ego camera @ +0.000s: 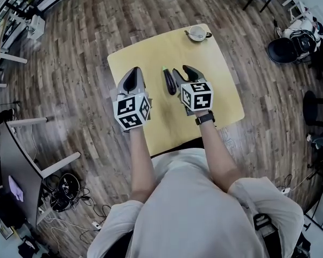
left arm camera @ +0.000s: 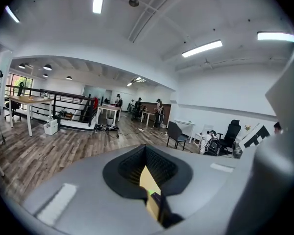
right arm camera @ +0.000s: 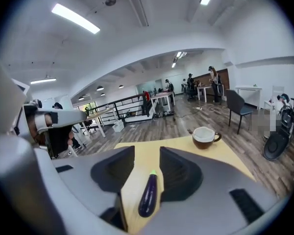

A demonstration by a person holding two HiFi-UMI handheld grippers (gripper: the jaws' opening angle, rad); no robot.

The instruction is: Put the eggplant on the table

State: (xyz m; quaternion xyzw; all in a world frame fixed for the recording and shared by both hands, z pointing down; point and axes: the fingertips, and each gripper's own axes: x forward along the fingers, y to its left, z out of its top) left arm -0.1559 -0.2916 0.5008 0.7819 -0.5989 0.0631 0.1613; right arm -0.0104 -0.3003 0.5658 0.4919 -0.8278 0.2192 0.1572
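nearest: the person's forearms, one gripper per hand, both seem to hang just over the near half of the bench [ego camera: 145, 55].

left gripper [ego camera: 133, 75]: fingers [left arm camera: 132, 169] clenched tip to tip, nothing btwn them. only a thin slit lower down shows a strip of bench.

right gripper [ego camera: 184, 73]: fingers [right arm camera: 182, 173] released, clear gap btwn them, gripping nothing. the eggplant [ego camera: 169, 81] shows thru that gap in the right gripper view, but it lies flat on the bench below and neither pad touches it.

in the head view it sits btwn the two grippers, just beside the right one's inner finger. it's roughly mid-bench, green stem end pointing away from the person.

far edge: a cup [ego camera: 197, 33], well apart from the eggplant.

step, as a judgement: the put-down looks done, since the eggplant rests on the bench w/ no grip on it. what's in hand is the let-go / clear-off part.

next move prob calls for taking the right gripper away w/o brushing the eggplant. it's round-bodied & could roll if nudged, so fingers are best kept apart till clear. left needs nothing, and no regrasp seems needed.
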